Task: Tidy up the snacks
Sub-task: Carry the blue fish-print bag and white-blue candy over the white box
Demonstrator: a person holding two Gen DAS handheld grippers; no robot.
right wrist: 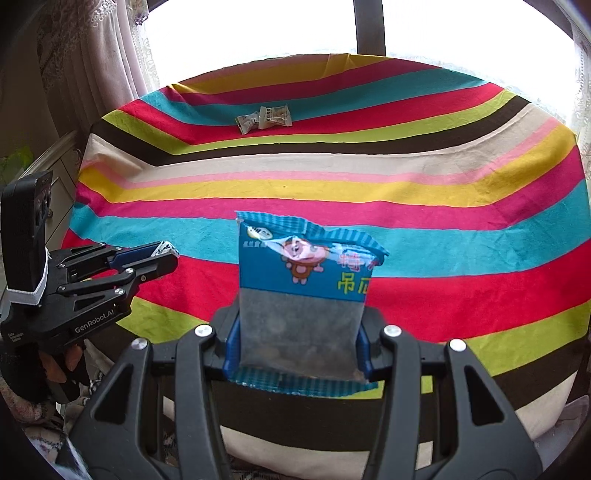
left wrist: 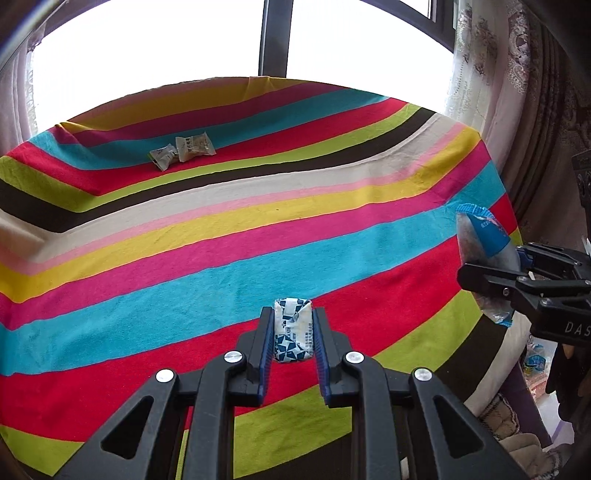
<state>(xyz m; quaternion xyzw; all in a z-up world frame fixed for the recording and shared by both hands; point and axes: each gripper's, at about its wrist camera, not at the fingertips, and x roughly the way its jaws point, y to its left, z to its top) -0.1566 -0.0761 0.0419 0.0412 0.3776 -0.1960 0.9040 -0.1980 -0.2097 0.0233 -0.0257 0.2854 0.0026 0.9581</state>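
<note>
**Clerk:** Striped cloth (left wrist: 258, 206), many colours, spread over a table before a bright window (right wrist: 258, 29); curtains (left wrist: 517, 74) at both sides. Items on it?

**Checker:** Two small pale snack packets (left wrist: 183, 149), touching each other, far side on the red and blue stripes. Nothing else lies on the cloth that I can see.

**Clerk:** Items in hand?

**Checker:** Left gripper (left wrist: 293, 332): jaws drawn close and clamped on a small blue-and-white wrapped snack (left wrist: 293, 334), carried above the near red stripe. Right gripper (right wrist: 299, 347): jaws part-way apart and clamped across a blue snack bag (right wrist: 303, 288), cartoon figure on its front, grey contents showing through the lower half; the bag stands upright between the pads, near the right edge of the table.

**Clerk:** Step in hand?

**Checker:** Judged as transport: both snacks are lifted, neither is set down yet. The pale pair at the far side looks like the gathering spot, though that is a guess.

**Clerk:** Next move calls for?

**Checker:** Likely a reach across the open cloth, then setting each item down beside the pair without knocking it.

**Clerk:** Obstructions?

**Checker:** None on the cloth between. The two grippers travel side by side, so they should keep apart. The tall bag may flop when released.
</note>
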